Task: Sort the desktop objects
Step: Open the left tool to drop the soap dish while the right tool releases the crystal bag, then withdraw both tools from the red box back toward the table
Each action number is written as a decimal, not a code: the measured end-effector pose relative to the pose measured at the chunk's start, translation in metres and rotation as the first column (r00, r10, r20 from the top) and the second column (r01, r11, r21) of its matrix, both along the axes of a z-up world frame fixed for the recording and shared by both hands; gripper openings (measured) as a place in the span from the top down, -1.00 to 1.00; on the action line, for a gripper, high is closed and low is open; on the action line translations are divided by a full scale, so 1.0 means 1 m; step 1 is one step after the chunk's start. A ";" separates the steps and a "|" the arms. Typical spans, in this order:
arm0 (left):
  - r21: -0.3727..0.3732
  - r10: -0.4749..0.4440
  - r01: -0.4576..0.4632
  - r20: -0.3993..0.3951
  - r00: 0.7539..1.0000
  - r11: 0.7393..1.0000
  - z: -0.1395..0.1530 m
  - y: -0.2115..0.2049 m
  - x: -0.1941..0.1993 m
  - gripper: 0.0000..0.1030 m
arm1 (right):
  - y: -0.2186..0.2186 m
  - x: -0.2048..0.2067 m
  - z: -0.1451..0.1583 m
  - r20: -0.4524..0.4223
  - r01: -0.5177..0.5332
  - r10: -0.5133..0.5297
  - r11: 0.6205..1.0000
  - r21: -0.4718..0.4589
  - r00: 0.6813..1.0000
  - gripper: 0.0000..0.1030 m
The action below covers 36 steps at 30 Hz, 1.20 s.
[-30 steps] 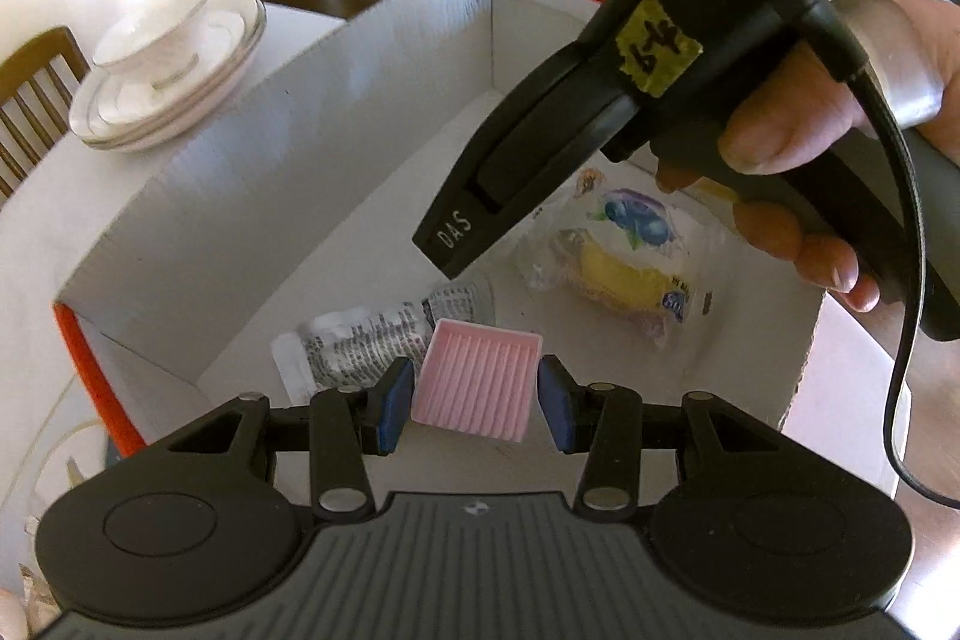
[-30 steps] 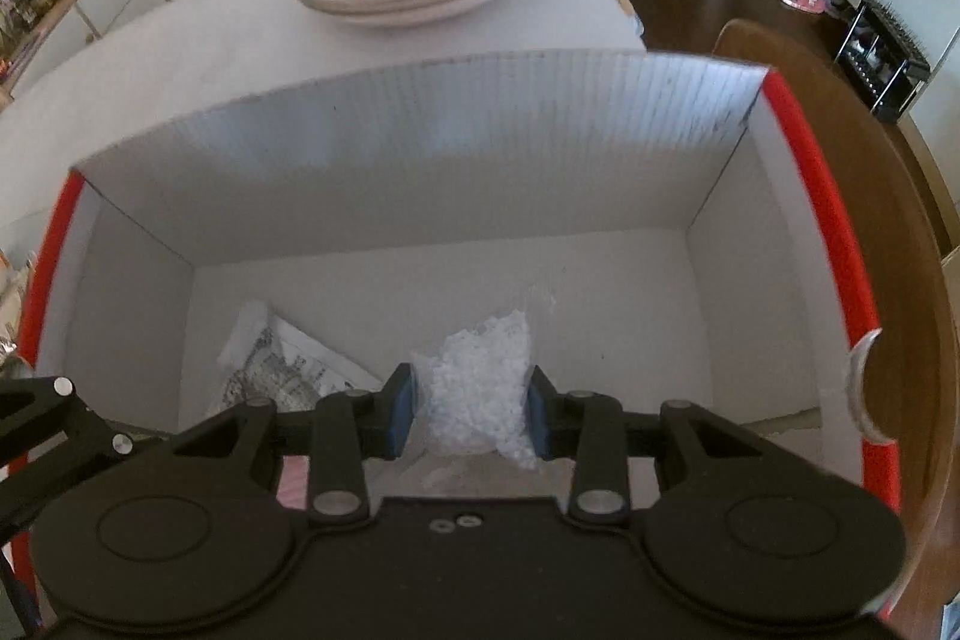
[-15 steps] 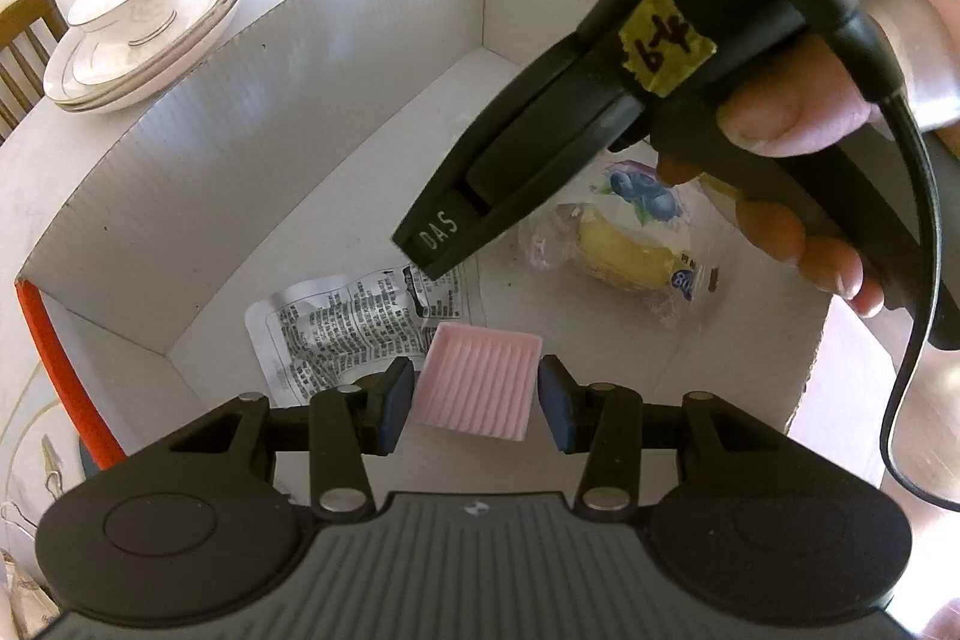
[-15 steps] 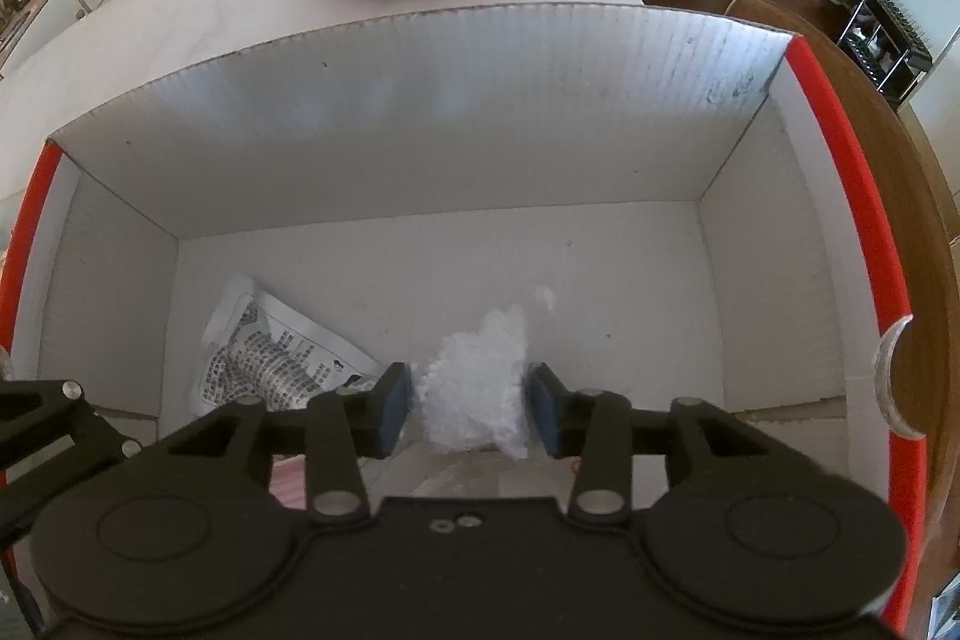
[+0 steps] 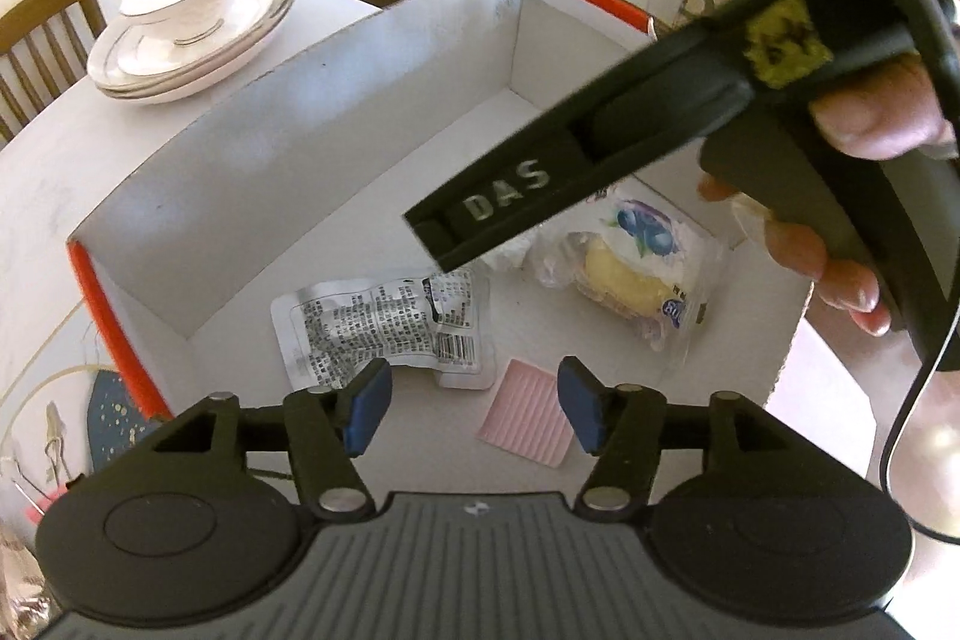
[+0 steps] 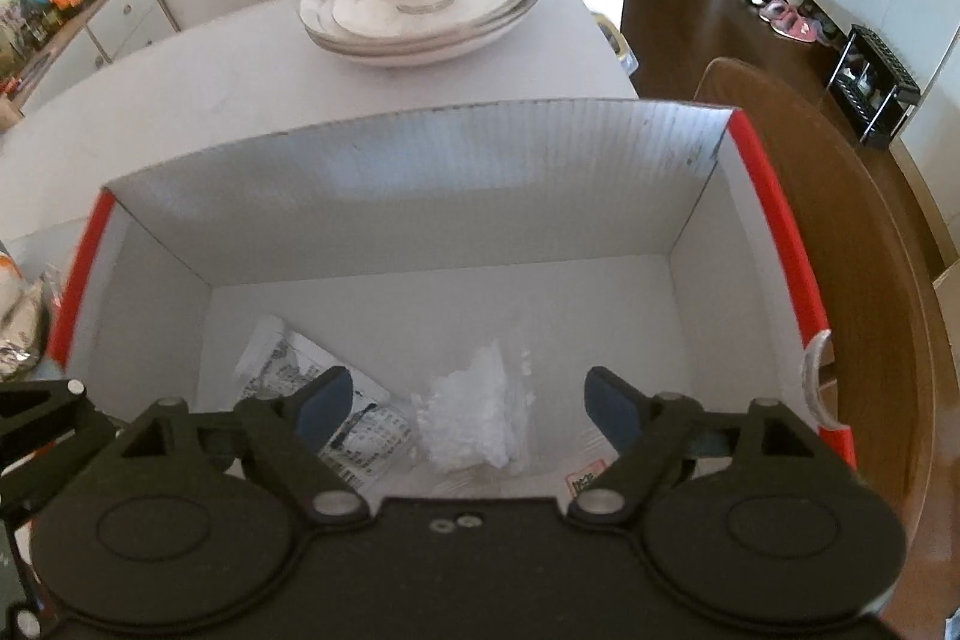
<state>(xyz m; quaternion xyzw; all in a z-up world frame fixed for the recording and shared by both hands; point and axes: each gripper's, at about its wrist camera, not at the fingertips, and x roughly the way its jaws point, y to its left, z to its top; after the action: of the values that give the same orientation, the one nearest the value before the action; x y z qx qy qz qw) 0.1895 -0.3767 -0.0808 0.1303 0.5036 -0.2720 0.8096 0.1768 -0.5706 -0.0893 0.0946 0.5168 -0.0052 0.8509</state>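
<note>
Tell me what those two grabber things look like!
Both are black plastic. The left gripper and right gripper have blue pads on their fingers, and round discs near the base. In the left wrist view, the right one's side reads "DAS", with a yellow sticker, a yellow band and a black cable.

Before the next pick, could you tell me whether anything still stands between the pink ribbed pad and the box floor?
Nothing visible does: the pink ribbed pad lies inside the box, beneath the left gripper, whose jaws have just been opening.

A ribbed pink pad (image 5: 528, 415) lies flat near the box's (image 5: 336, 118) front edge. A silver printed packet (image 5: 384, 325) lies beside it, and a clear-wrapped cake (image 5: 636, 274) toward the right wall.
</note>
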 end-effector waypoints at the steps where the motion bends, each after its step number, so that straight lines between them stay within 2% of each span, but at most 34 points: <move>1: -0.008 0.004 -0.004 0.003 1.000 1.000 0.002 0.003 0.003 -0.22 | -0.001 -0.001 0.003 0.008 0.001 -0.001 1.000 0.002 1.000 -0.66; 8: -0.034 0.001 0.001 0.054 0.999 0.999 0.016 0.008 -0.008 -0.24 | -0.001 -0.016 0.021 0.059 0.029 -0.031 0.999 0.046 0.998 -0.76; 9: -0.040 0.000 0.002 0.059 0.998 0.999 0.016 0.007 0.003 -0.25 | -0.001 -0.018 0.023 0.064 0.031 -0.034 0.998 0.050 0.997 -0.77; 18: -0.116 0.006 0.007 0.111 0.994 0.993 0.039 0.020 -0.011 -0.35 | 0.006 -0.038 0.047 0.134 0.052 -0.063 0.995 0.086 0.989 -0.89; 21: -0.147 0.011 0.007 0.118 0.993 0.989 0.043 0.029 -0.015 -0.46 | 0.009 -0.045 0.052 0.155 0.066 -0.080 0.994 0.092 0.985 -0.94; 26: -0.199 0.018 0.009 0.133 0.991 0.980 0.054 0.048 -0.026 -0.47 | 0.018 -0.055 0.062 0.186 0.090 -0.106 0.992 0.090 0.977 -0.96; 27: -0.207 0.020 0.009 0.139 0.990 0.978 0.057 0.052 -0.028 -0.53 | 0.021 -0.058 0.065 0.194 0.094 -0.109 0.992 0.089 0.975 -0.96; 28: -0.211 0.023 0.008 0.145 0.989 0.978 0.058 0.056 -0.030 -0.63 | 0.024 -0.060 0.067 0.203 0.094 -0.110 0.992 0.087 0.973 -0.98; 34: -0.226 0.053 -0.006 0.199 0.979 0.974 0.067 0.086 -0.041 -0.67 | 0.050 -0.072 0.081 0.250 0.082 -0.101 0.993 0.086 0.963 -0.99; 36: -0.231 0.067 -0.017 0.212 0.975 0.973 0.071 0.099 -0.045 -0.76 | 0.061 -0.075 0.085 0.266 0.078 -0.098 0.993 0.088 0.959 -0.99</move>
<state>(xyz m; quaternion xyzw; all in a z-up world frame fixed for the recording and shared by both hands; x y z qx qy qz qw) 0.1441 -0.2774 -0.0096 0.0551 0.3795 -0.2948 0.8752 0.1020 -0.5092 -0.0045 0.1498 0.3912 -0.0103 0.9080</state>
